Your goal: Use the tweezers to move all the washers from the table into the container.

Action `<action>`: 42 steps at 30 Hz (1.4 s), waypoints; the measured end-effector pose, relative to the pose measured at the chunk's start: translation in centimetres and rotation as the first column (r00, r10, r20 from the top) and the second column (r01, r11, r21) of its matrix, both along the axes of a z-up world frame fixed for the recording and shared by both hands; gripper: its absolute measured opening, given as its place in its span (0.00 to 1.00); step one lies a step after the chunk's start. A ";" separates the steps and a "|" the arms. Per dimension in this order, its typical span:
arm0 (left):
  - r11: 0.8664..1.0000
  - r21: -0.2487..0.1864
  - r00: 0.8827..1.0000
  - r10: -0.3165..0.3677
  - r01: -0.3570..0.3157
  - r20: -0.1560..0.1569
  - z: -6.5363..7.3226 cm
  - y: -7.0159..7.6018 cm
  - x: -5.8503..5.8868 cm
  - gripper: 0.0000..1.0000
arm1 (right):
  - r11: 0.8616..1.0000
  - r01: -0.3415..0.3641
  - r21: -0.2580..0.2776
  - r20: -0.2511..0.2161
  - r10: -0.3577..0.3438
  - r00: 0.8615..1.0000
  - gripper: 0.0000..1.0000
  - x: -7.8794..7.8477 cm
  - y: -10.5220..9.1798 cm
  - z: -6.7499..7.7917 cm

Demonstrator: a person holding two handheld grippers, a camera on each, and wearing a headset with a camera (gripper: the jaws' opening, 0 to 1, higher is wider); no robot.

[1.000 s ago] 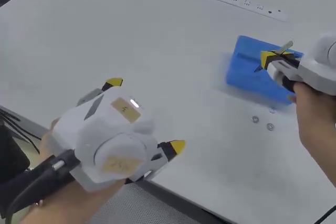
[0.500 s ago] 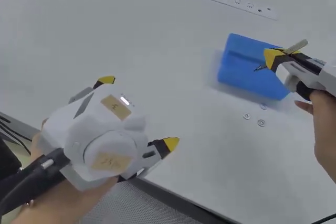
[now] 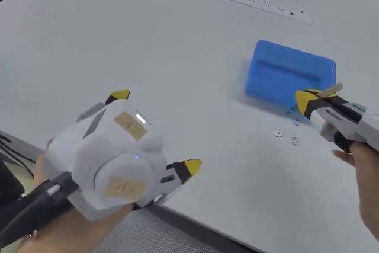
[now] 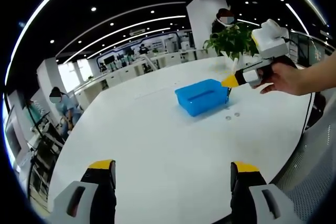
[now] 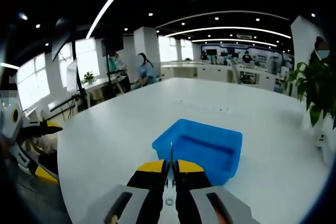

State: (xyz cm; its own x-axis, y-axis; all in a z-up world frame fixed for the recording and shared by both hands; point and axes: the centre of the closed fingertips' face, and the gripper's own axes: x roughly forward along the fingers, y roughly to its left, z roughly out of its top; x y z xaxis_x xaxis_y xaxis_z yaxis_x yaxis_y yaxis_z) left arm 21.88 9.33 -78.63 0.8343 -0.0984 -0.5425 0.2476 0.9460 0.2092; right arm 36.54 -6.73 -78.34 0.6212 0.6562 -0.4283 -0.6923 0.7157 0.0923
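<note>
A blue container (image 3: 290, 75) sits on the white table, and it also appears in the left gripper view (image 4: 202, 97) and the right gripper view (image 5: 202, 148). Three small washers (image 3: 294, 140) lie on the table just in front of it. My right gripper (image 3: 308, 102) is shut on thin metal tweezers (image 5: 171, 156). Their tip hangs by the container's near edge, just above the washers. My left gripper (image 3: 157, 130) hovers open and empty over the near left table edge, far from the container.
A white power strip (image 3: 260, 4) lies at the back of the table. The table's front edge (image 3: 195, 217) runs diagonally under my left gripper. In the background of the left gripper view are potted plants (image 4: 231, 43) and people.
My right gripper has moved with the tweezers from above the container back to its near edge and lower, toward the washers. The left gripper stays roughly in place.
</note>
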 end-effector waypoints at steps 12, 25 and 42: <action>1.000 -0.018 1.000 -0.014 0.014 0.009 0.2 -0.4 0.1 0.94 | 0.999 -0.009 -0.051 -0.048 0.007 0.999 0.04 -0.5 -0.7 -3.1; 1.000 -0.004 1.000 -0.011 0.011 -0.007 -0.1 -0.3 0.0 0.94 | 0.998 0.005 -0.064 -0.058 -0.008 0.998 0.04 -0.2 -0.7 -4.1; 1.000 -0.006 1.000 -0.010 0.010 0.006 0.1 -0.4 0.0 0.94 | 0.992 -0.018 -0.128 0.004 0.018 1.000 0.03 -0.6 -0.6 -4.4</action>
State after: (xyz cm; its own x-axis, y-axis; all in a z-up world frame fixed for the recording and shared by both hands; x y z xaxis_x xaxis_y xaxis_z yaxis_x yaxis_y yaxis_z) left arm 21.88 8.97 -78.51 0.8364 -0.1096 -0.5370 0.2555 0.9448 0.2052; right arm 35.96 -7.28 -82.77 0.6122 0.6074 -0.5062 -0.7054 0.7088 -0.0026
